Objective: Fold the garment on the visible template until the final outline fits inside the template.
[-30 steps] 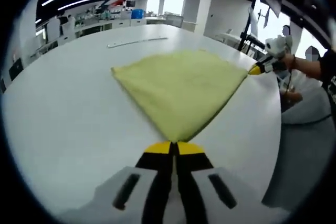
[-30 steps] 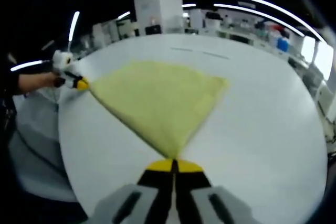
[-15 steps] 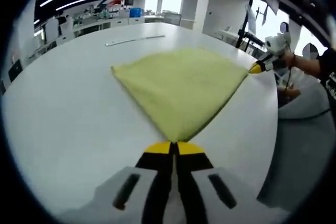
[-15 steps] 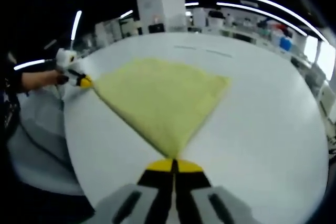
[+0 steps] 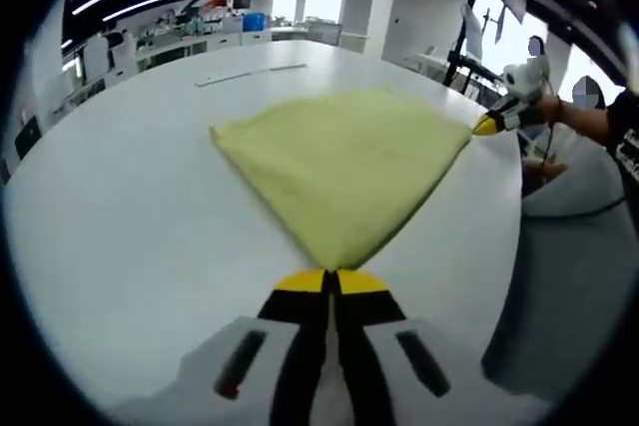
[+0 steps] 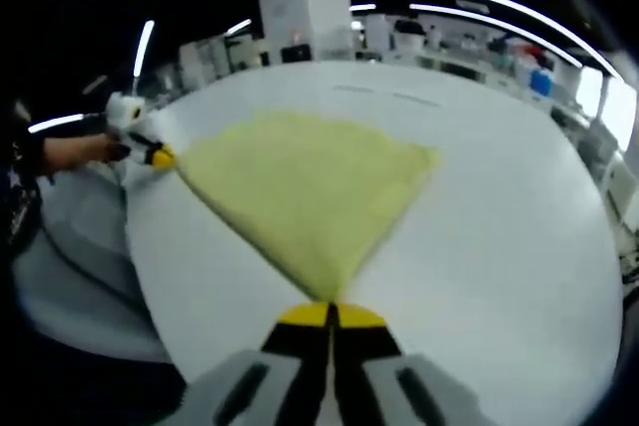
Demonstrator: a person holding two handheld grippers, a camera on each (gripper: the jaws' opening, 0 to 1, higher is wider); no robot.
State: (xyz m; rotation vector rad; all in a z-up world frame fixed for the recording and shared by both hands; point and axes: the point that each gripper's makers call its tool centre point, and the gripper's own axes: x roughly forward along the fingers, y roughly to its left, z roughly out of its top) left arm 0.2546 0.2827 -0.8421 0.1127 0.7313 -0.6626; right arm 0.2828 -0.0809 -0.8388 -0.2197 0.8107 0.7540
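You're mid-fold — each claw, left [image 5: 330, 276] and right [image 6: 330, 308], is clamped on a garment [image 5: 344, 167] corner; cloth spreads toward 12 o'clock on the counter [image 5: 120, 216]. Next, carry both corners across together.

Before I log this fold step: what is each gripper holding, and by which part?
Both hold the yellow cloth. The left gripper is shut on one corner, the right gripper on another corner, with the cloth stretched between them over the white table.
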